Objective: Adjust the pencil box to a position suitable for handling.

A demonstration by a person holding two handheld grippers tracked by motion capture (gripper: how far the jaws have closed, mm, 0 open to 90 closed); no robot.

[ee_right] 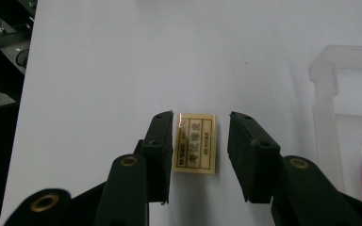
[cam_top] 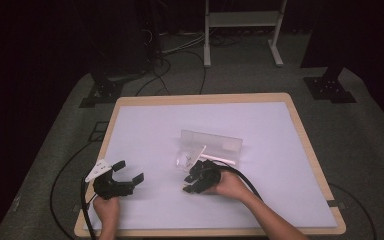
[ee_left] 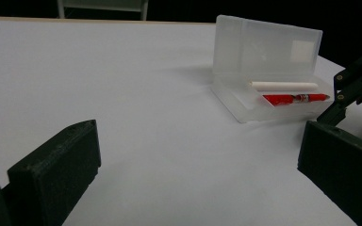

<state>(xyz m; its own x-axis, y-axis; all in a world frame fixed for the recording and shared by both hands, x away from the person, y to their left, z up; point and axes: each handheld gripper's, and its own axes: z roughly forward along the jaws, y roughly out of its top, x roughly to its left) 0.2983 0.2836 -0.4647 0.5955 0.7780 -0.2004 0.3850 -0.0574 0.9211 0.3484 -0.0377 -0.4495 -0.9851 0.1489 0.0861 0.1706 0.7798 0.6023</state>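
Eraser (ee_right: 195, 143), small, cream, with a printed label, lies flat on the white table (cam_top: 145, 125) directly between the right gripper's (ee_right: 198, 155) parted jaws, its long axis running along them; one jaw sits just beside its edge, the other stands slightly off, so neither visibly presses. Just beside stands the open translucent pencil case (ee_left: 264, 75), holding a red pen (ee_left: 294, 99) and white stick (ee_left: 285, 86). Farther away, the left gripper (cam_top: 127, 172) rests wide apart.

My left tool (cam_top: 128, 171) is matte black with a pale grey three-cornered plate on top and a black cable trailing behind. My right tool (ee_right: 200, 141) has blocky black jaws, brass-coloured pivot screws and a thick black cable. My forearms are bare, without sleeves.
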